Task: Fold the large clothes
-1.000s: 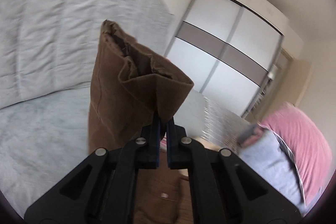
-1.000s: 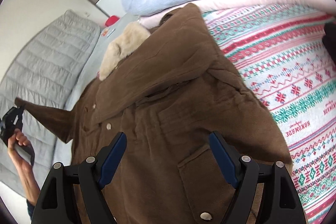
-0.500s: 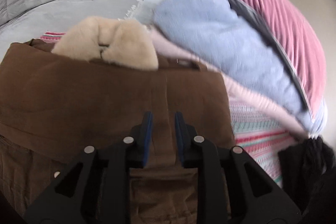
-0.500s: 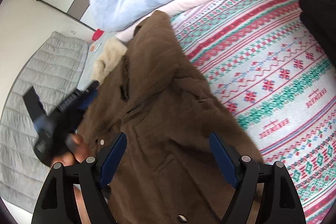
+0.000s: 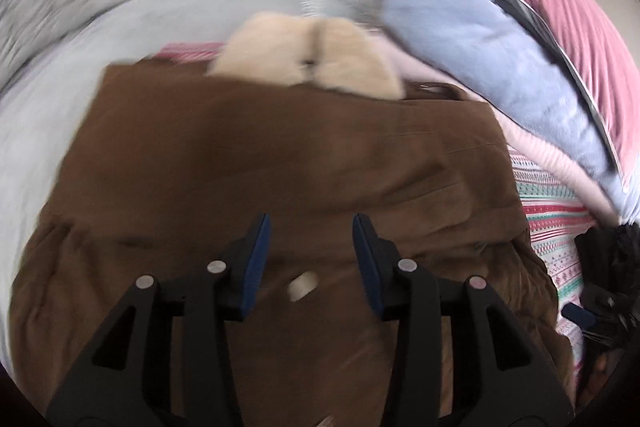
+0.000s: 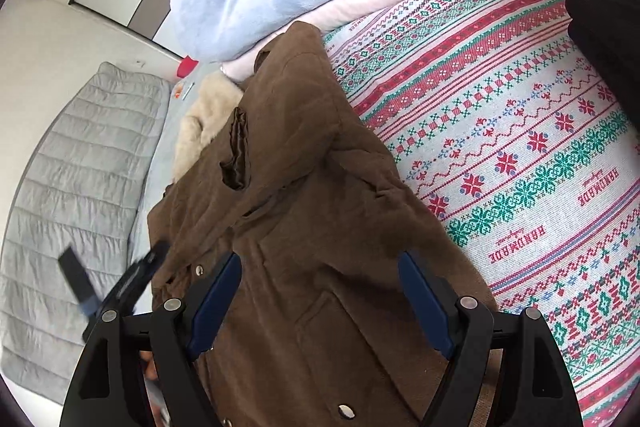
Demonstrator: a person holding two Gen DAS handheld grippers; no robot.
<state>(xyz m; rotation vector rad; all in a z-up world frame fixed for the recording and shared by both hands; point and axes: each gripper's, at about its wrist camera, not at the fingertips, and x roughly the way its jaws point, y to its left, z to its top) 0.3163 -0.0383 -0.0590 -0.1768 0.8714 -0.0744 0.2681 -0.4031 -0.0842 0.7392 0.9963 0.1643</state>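
A brown coat [image 5: 280, 163] with a cream fur collar [image 5: 308, 55] lies on the bed, both sleeves folded in over its front. My left gripper [image 5: 310, 239] hovers over the coat's middle with its jaws opening and nothing between them; a pale button [image 5: 302, 285] shows below the gap. In the right wrist view the same coat [image 6: 304, 211] runs up from the lower edge, its sleeve cuff [image 6: 238, 155] lying on the chest. My right gripper [image 6: 320, 291] stands wide open above the coat's lower front, holding nothing. The left gripper [image 6: 120, 287] appears blurred at the coat's left edge.
A patterned red, green and white blanket [image 6: 520, 155] covers the bed to the right. Piled blue, pink and pale bedding [image 5: 520, 59] sits beyond the collar. A grey quilt [image 6: 64, 187] lies to the left. A black garment [image 5: 608, 267] is at the right edge.
My left gripper carried the sleeve over the coat, laid it across the front and let go, its jaws parting. The right gripper shifted slightly, then kept still and open.
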